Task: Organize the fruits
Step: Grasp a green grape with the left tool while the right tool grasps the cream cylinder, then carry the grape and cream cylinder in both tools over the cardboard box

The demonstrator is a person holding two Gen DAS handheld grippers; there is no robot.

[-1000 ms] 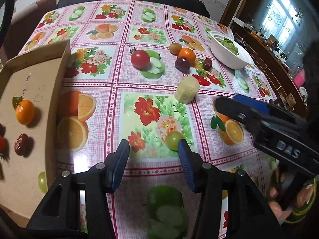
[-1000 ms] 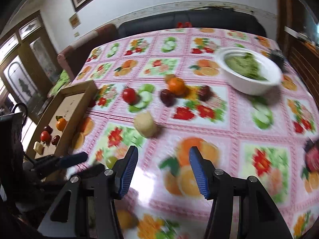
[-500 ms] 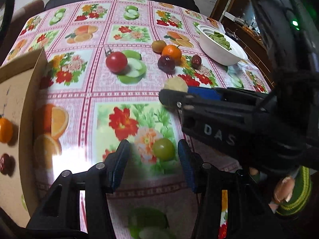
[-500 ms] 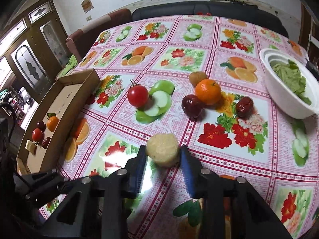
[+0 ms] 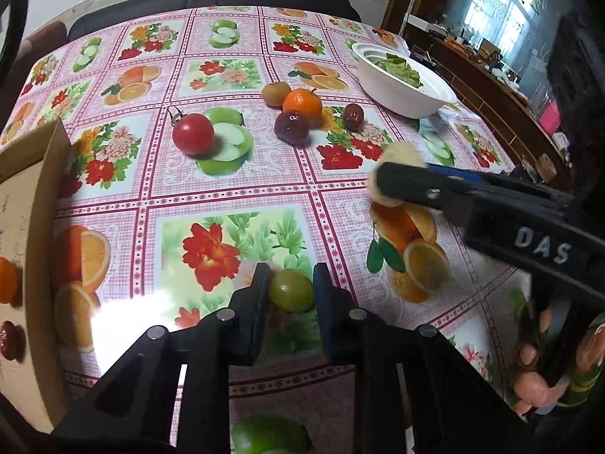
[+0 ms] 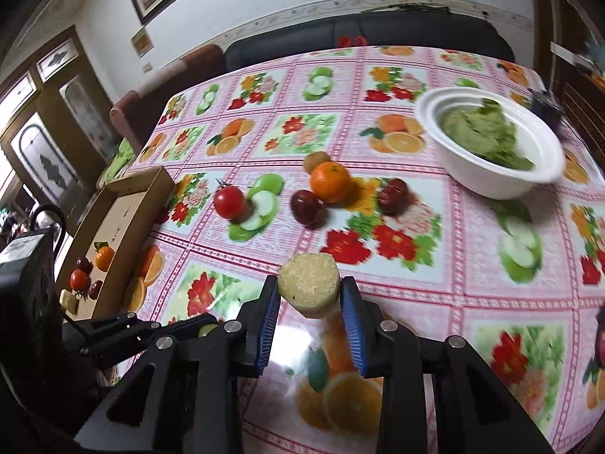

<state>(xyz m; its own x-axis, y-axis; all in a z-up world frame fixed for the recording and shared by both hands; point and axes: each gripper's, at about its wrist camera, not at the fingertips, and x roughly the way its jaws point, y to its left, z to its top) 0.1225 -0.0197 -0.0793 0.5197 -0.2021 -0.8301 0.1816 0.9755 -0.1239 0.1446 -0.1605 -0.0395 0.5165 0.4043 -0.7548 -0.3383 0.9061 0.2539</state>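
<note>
Two pieces are being picked at once. The green grape (image 5: 291,289) sits on the tabletop (image 5: 242,193) between the fingers of the left gripper (image 5: 290,283), which have just been closing and now pinch it. The pale sugarcane chunk (image 6: 309,288) is pinched between the blue-padded fingers of the right gripper (image 6: 310,299), which also closed just now. I judge both should lift straight up, gently, because the grape is soft and round and may slip. The cardboard tray (image 6: 124,204) at the left, already holding small fruits, looks like the destination. Tomato (image 5: 193,133), orange (image 5: 302,101) and others wait near the white bowl (image 5: 401,87).
</note>
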